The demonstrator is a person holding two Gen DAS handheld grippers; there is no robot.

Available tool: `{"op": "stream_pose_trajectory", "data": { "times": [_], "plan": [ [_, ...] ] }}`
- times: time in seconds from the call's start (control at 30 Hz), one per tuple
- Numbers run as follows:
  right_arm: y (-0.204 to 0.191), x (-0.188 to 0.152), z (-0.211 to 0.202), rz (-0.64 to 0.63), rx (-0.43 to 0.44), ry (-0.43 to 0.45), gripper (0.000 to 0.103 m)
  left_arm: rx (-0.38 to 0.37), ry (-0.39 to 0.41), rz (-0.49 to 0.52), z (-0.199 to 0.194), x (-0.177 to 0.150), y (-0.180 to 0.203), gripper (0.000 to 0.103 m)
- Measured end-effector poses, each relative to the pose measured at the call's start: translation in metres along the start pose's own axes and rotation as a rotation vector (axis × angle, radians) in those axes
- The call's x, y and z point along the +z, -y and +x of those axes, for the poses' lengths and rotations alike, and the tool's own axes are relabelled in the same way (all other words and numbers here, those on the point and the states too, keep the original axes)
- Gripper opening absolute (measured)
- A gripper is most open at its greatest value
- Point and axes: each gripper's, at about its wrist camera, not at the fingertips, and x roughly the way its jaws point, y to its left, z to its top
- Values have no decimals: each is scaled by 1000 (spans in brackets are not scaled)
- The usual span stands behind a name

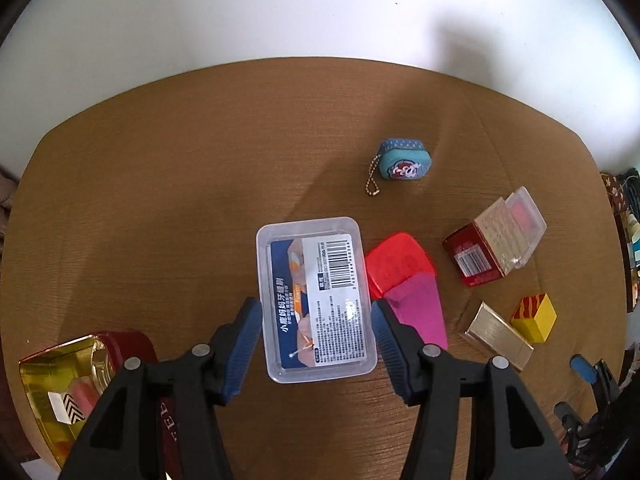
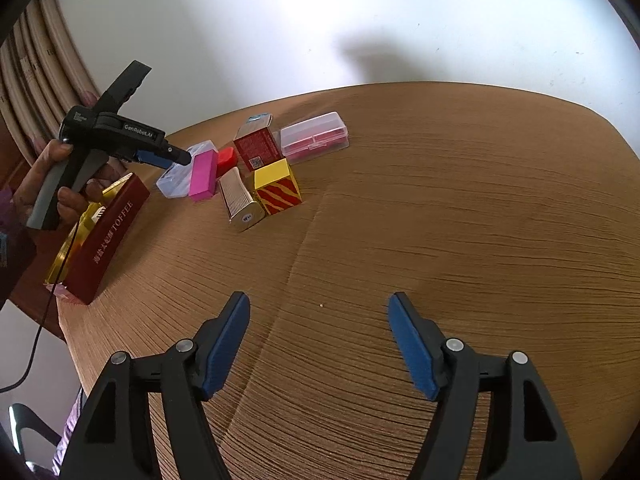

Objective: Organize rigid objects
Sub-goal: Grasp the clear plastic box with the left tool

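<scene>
While the left gripper (image 1: 316,332) hangs over the clear plastic floss-pick box (image 1: 316,300), its blue pads (image 1: 244,344) sit just beside the box's long sides – jaws apart, no visible press. That box lies flat on the brown table (image 1: 160,200), w/ a red-and-pink case (image 1: 404,284) just beside it. Right gripper (image 2: 319,344) – jaws wide, nothing between, above bare tabletop

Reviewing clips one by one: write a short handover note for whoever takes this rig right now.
Left gripper: open, straddling the clear plastic box, pads not pressing.
Right gripper: open, holding nothing, over bare table.
Loose items: pink block, silver case, yellow striped cube, red carton, blue keychain tin.
Toffee box holds something already.
Left: the clear box ungrasped, the loose items unsorted.
</scene>
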Motion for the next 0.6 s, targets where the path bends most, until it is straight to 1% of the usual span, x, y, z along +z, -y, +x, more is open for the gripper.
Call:
{"op": "stream_pose_trajectory", "data": {
  "times": [0.03,0.1,0.13,0.2,0.23,0.33,0.4,0.5,0.6],
  "plan": [
    [0,0,0,-1,0,-1,70,-1,-4,5,2,1,0,61],
    [0,0,0,-1,-1,-4,70,0,-38,1,6,4,0,62],
    [-1,-1,0,-2,-1,-5,70,-17,-76,-6,12,4,-1,62],
    [-1,-1,0,-3,-1,-8,71,-46,-113,-15,20,5,-5,63],
    [-1,-1,-1,-4,0,-8,71,-70,-119,-24,22,6,-7,63],
    [0,0,0,-2,3,-12,72,-91,-123,-37,27,8,-12,64],
    [0,0,0,-4,4,-15,74,-72,-133,-38,32,9,-14,64],
    [-1,-1,0,-8,4,-16,75,-17,-152,-34,41,8,-13,64],
    [-1,-1,0,-7,4,-17,75,-11,-121,-67,40,7,-16,64]
  ]
}}
